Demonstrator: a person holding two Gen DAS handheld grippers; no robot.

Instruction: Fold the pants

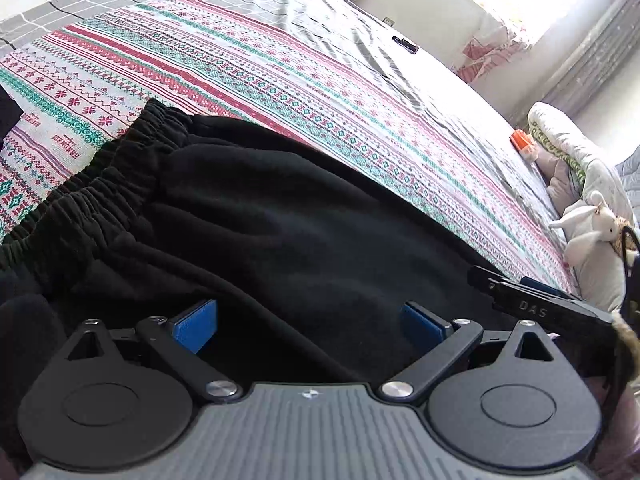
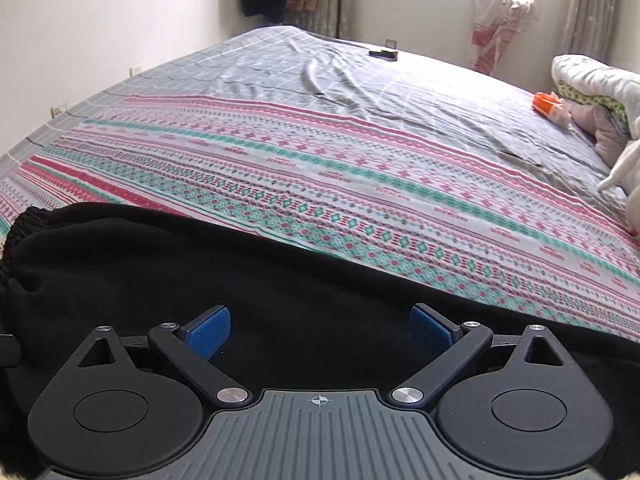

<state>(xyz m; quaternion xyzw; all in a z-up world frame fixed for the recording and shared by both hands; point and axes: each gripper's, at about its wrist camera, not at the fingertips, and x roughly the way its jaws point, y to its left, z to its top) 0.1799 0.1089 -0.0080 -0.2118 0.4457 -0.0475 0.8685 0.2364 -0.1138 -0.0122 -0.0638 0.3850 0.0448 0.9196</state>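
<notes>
Black pants (image 1: 260,216) lie on a patterned blanket (image 1: 240,68) on the bed, their gathered elastic waistband (image 1: 120,156) toward the left. My left gripper (image 1: 310,326) hovers over the black cloth, blue pads spread wide, nothing between them. In the right wrist view the same pants (image 2: 200,264) fill the lower half, waistband (image 2: 24,220) at the far left edge. My right gripper (image 2: 320,330) stands open above the cloth with its blue pads apart and gripping nothing. The right gripper's finger (image 1: 540,308) also shows at the right edge of the left wrist view.
A grey checked sheet (image 2: 320,68) covers the far bed. A small dark object (image 2: 384,55) lies on it. An orange item (image 2: 545,105), folded bedding (image 2: 592,80) and a white plush toy (image 1: 588,228) sit at the right. A window with curtains is behind.
</notes>
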